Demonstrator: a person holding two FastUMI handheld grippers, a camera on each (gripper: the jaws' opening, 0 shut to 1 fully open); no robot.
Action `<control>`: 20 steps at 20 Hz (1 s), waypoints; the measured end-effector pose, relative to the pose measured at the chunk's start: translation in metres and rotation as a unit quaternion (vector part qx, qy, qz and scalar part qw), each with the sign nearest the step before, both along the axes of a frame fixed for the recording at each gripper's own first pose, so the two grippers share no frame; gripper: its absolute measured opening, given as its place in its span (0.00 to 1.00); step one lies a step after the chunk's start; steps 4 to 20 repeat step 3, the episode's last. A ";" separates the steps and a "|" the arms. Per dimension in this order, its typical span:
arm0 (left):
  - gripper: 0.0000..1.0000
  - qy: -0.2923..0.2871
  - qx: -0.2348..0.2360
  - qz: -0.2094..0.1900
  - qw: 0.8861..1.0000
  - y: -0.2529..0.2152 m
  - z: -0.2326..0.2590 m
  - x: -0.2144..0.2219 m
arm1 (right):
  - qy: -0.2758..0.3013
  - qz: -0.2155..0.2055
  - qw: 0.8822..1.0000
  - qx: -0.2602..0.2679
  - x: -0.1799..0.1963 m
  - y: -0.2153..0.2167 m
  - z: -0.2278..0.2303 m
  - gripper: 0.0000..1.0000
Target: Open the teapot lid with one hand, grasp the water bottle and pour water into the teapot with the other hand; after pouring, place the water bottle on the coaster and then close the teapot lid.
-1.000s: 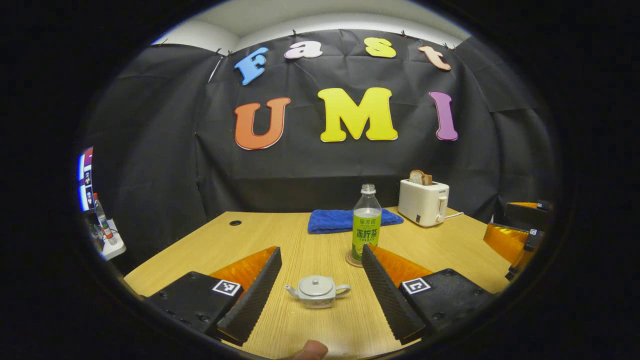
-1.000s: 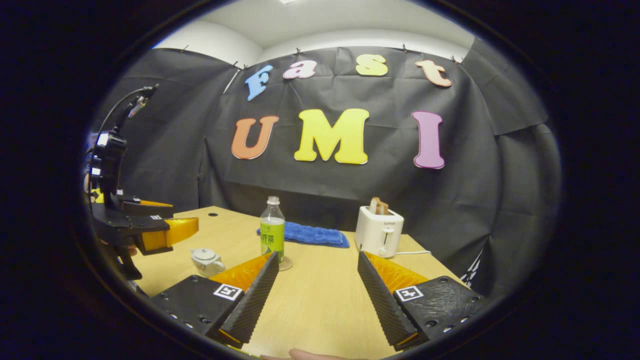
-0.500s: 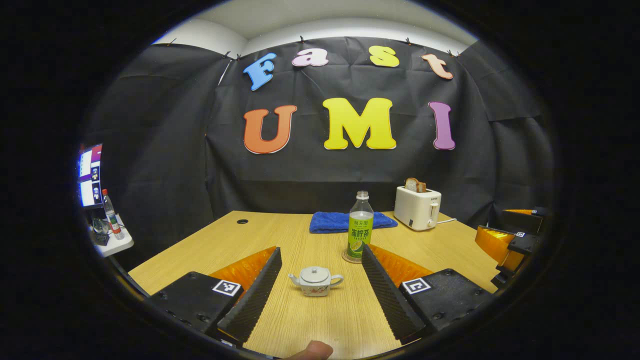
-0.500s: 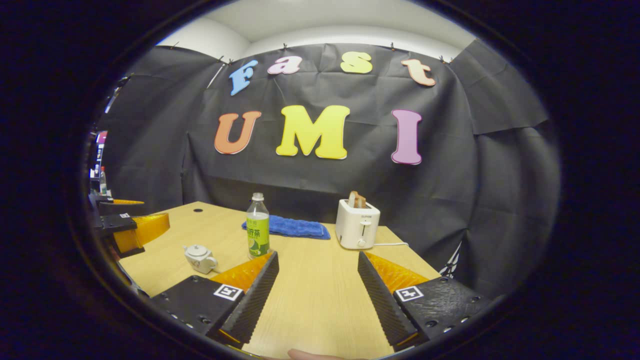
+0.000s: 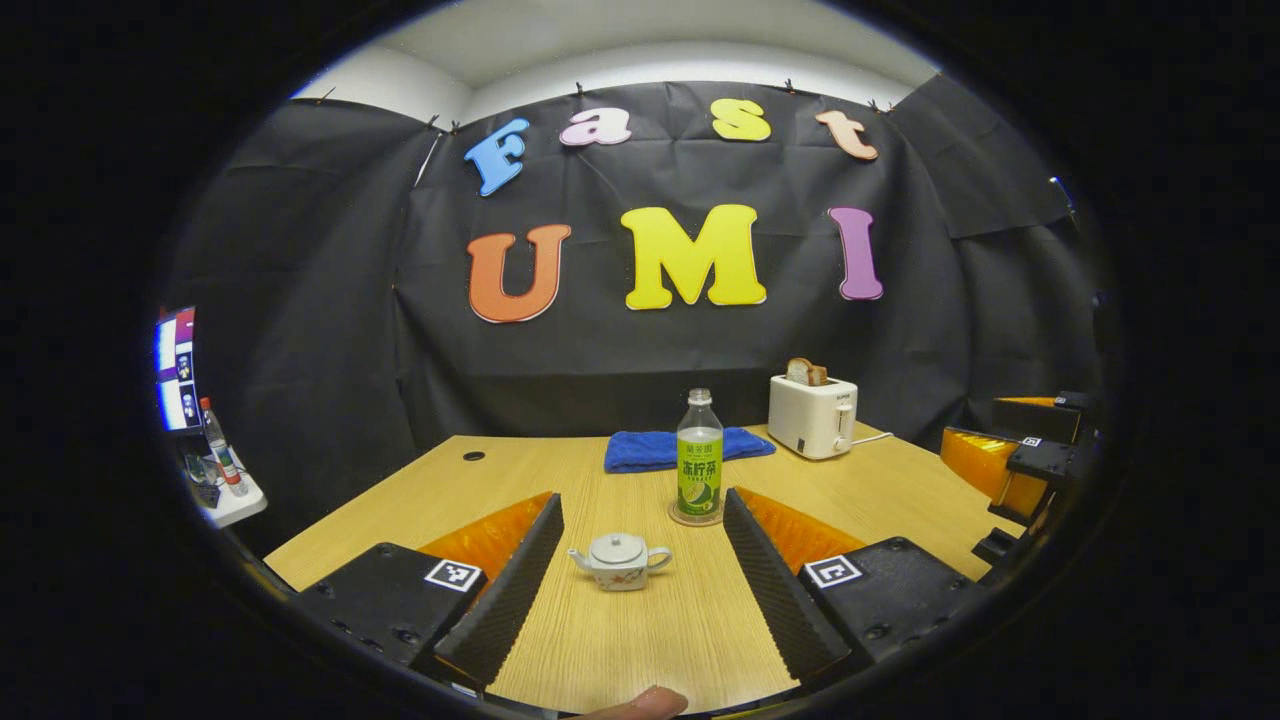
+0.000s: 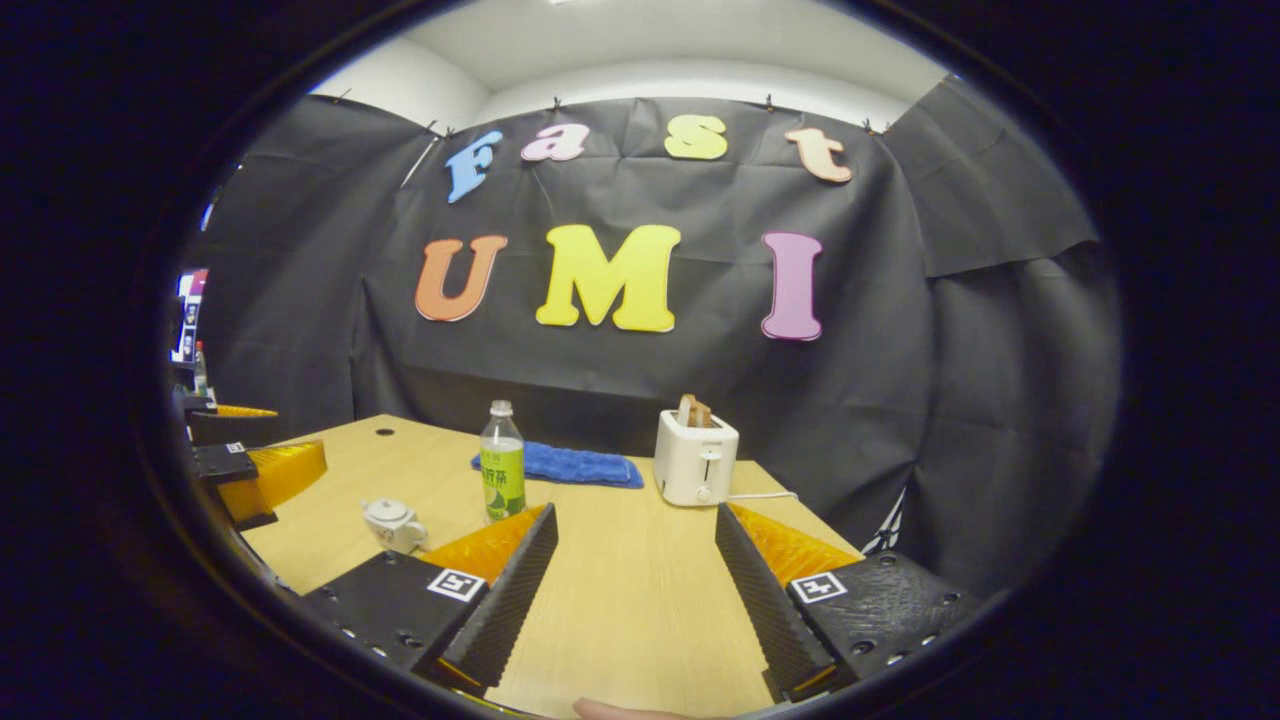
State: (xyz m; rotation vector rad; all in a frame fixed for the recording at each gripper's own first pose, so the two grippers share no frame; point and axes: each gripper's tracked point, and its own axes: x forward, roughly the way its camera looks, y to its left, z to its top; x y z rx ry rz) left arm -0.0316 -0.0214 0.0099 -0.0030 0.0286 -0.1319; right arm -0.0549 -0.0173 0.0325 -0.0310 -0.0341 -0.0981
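Note:
A small white teapot [image 5: 620, 561] with its lid on sits on the wooden table [image 5: 640, 640], straight ahead of my left gripper [image 5: 640, 575], which is open and well short of it. Behind the teapot a clear bottle with a green label [image 5: 699, 455] stands upright on a round coaster [image 5: 694, 517]. In the right gripper view the teapot [image 6: 392, 525] and the bottle [image 6: 502, 476] lie to the left of my right gripper [image 6: 637, 585], which is open over bare table. The other gripper's fingers [image 6: 260, 470] show at the far left there, and at the far right of the left gripper view [image 5: 1010, 465].
A folded blue towel [image 5: 680, 448] lies at the back of the table, with a white toaster [image 5: 812, 415] holding bread to its right. A cable hole [image 5: 472, 456] marks the back left. A side shelf with a screen and a bottle [image 5: 215, 455] stands off the table's left edge.
Both grippers have drawn back from the table's middle, so the teapot and bottle look smaller and farther. The bottle stays upright on its coaster and the lid stays on the teapot.

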 end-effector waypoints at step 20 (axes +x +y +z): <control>1.00 -0.005 0.004 0.000 1.000 -0.004 0.001 -0.002 | 0.006 -0.005 1.000 0.007 0.000 -0.005 -0.001 0.94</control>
